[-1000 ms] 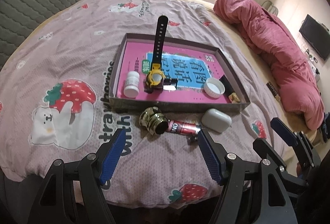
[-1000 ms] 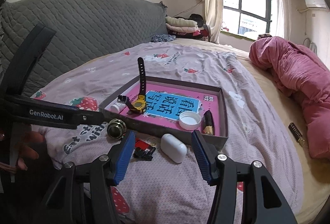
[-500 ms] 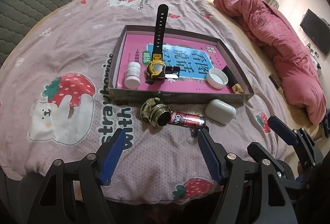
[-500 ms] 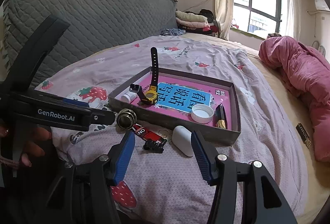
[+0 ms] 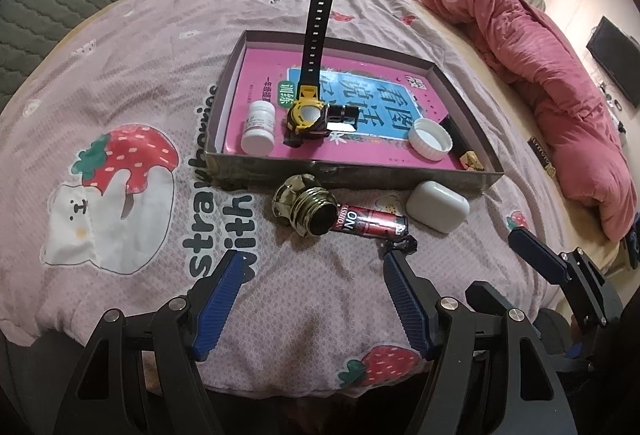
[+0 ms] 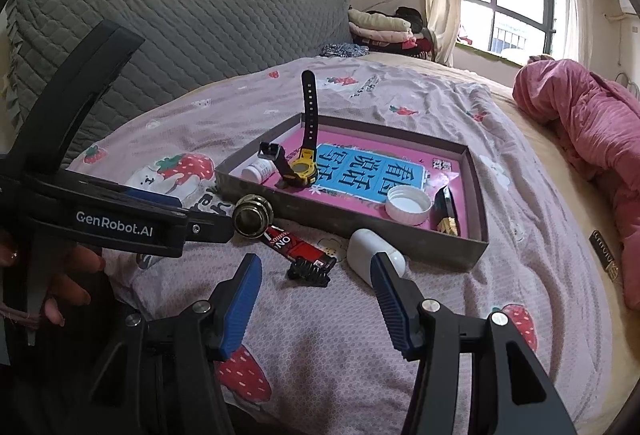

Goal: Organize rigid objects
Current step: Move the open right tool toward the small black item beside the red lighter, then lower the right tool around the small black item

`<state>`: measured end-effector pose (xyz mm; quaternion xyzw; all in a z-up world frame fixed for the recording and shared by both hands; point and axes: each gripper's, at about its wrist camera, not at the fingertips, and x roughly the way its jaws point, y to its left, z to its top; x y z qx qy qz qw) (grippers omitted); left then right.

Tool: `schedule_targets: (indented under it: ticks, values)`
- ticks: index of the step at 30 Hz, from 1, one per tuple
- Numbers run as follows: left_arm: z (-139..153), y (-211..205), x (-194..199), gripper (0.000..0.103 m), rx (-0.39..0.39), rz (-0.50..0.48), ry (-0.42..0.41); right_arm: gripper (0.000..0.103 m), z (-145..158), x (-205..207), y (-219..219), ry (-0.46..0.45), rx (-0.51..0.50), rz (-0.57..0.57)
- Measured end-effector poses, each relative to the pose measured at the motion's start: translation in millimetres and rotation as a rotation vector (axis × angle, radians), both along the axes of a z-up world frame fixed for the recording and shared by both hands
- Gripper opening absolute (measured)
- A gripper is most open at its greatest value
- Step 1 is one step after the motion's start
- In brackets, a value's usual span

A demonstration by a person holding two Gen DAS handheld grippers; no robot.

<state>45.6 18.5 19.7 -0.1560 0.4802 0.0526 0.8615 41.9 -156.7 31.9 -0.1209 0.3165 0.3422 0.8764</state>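
A shallow grey box [image 5: 352, 177] [image 6: 360, 231] with a pink floor lies on the bed. It holds a yellow watch [image 5: 308, 115] [image 6: 302, 167], a white pill bottle [image 5: 259, 129] [image 6: 256, 171], a white cap [image 5: 430, 139] [image 6: 408, 203] and a small dark item [image 6: 446, 209]. In front of the box lie a brass knob [image 5: 306, 209] [image 6: 253, 215], a red lighter [image 5: 372, 226] [image 6: 296, 247], a black clip [image 5: 400, 245] [image 6: 309, 270] and a white earbud case [image 5: 438, 206] [image 6: 370, 249]. My left gripper [image 5: 314, 271] hangs open just short of the knob and lighter. My right gripper [image 6: 316, 277] is open, over the clip, beside the case.
A pink quilt [image 5: 552, 91] [image 6: 592, 139] is heaped along the right side of the bed. A grey padded headboard [image 6: 180, 43] stands on the left. Folded clothes [image 6: 384, 27] sit at the far end by the window. A small dark packet [image 6: 606, 255] lies on the bed's right.
Both views have tipped down slightly, and the loose items sit a little nearer the fingertips. Both grippers stay open as before.
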Motion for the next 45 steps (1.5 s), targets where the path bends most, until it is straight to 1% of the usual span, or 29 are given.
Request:
schedule_targets:
  ticks: [10, 14, 19, 23, 30, 37, 45]
  values:
    - [-13, 0, 20, 0.074, -0.01, 0.042, 0.015, 0.056, -17, 11, 7, 0.046, -0.01, 0.002]
    - [-20, 0, 30, 0.074, -0.02, 0.056, 0.023, 0.056, -21, 16, 8, 0.053, -0.015, -0.003]
    - [-28, -1, 40, 0.074, -0.006, 0.062, 0.036, 0.056, -24, 19, 8, 0.065, -0.014, -0.011]
    - [-35, 4, 46, 0.074, -0.018, 0.086, 0.046, 0.056, -26, 21, 10, 0.068, -0.016, -0.011]
    - [-40, 14, 56, 0.074, -0.035, 0.102, 0.044, 0.056, -35, 25, 17, 0.081, -0.024, 0.005]
    - [-44, 17, 60, 0.074, -0.026, 0.107, 0.047, 0.056, -46, 33, 26, 0.09, -0.031, 0.001]
    - [-47, 17, 63, 0.074, -0.027, 0.107, 0.05, 0.056, -57, 48, 27, 0.147, -0.006, -0.035]
